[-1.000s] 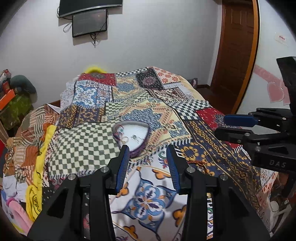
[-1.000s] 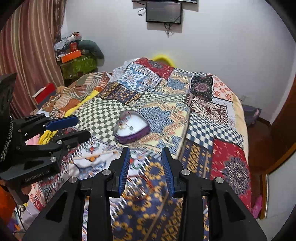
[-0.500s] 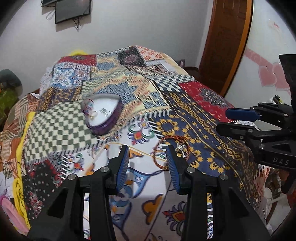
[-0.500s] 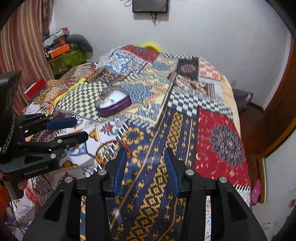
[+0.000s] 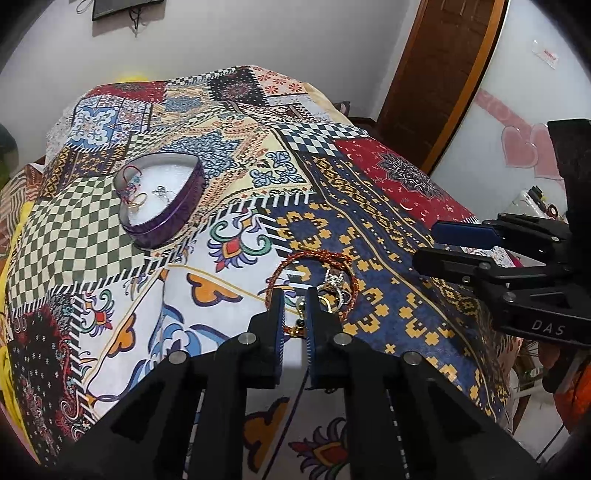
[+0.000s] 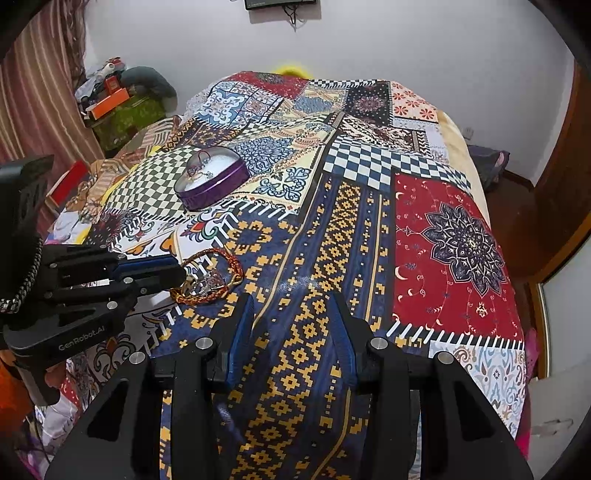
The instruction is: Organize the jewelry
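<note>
A purple heart-shaped tin (image 5: 162, 199) with a white lining lies on the patchwork bedspread and holds a few small pieces of jewelry; it also shows in the right wrist view (image 6: 210, 181). A red braided bracelet (image 5: 314, 258) with silver rings (image 5: 334, 282) inside its loop lies on the spread nearer to me. My left gripper (image 5: 294, 306) has its jaws nearly closed around a small gold and black piece at the bracelet's near edge; it also shows in the right wrist view (image 6: 173, 273). My right gripper (image 6: 291, 314) is open and empty above the blue and yellow patch, to the right of the bracelet (image 6: 207, 277).
The bedspread (image 6: 369, 221) covers the whole bed. A wooden door (image 5: 443, 74) stands at the right. Cluttered boxes and a shelf (image 6: 118, 99) stand left of the bed by a curtain. A screen (image 6: 277, 3) hangs on the far wall.
My left gripper has moved right from the tin to the bracelet and its jaws have narrowed around a small piece. My right gripper has shifted right, off the bracelet.
</note>
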